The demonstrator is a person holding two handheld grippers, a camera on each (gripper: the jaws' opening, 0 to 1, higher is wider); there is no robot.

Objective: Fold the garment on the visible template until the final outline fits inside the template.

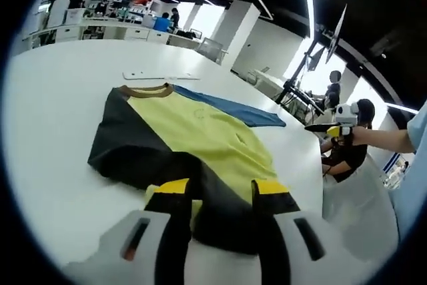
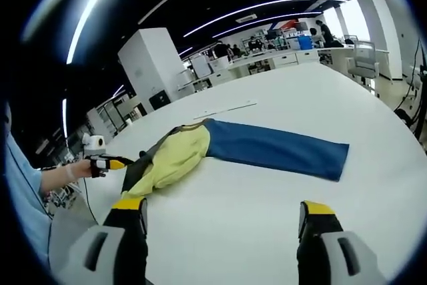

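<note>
One garment (image 1: 193, 135) lies spread on a white bench (image 1: 53, 98): a long-sleeved shirt with a yellow-green body, one black sleeve (image 1: 123, 141), one blue sleeve (image 1: 230, 107) and a brown collar (image 1: 145, 89). In the left gripper view, the black sleeve is folded across the lower part of the body, and the left gripper (image 1: 223, 188) stands over the shirt's near edge with black cloth between its yellow-tipped jaws; whether the jaws pinch the cloth cannot be told. In the right gripper view, the blue sleeve (image 2: 273, 148) stretches flat across the bench, away from the yellow body (image 2: 175, 158), and the right gripper (image 2: 222, 213) hovers above bare bench with its jaws spread wide, holding nothing. The left gripper appears there at the shirt's far edge (image 2: 112, 163), held in a hand (image 2: 79, 168). One flat white strip (image 1: 160, 75) lies on the bench beyond the collar, apart from the shirt. Nothing on the bench lies between either gripper and the shirt. Background: office desks, one white pillar (image 2: 150, 61), ceiling light strips, and two seated people (image 1: 343, 138) past the bench's edge.
</note>
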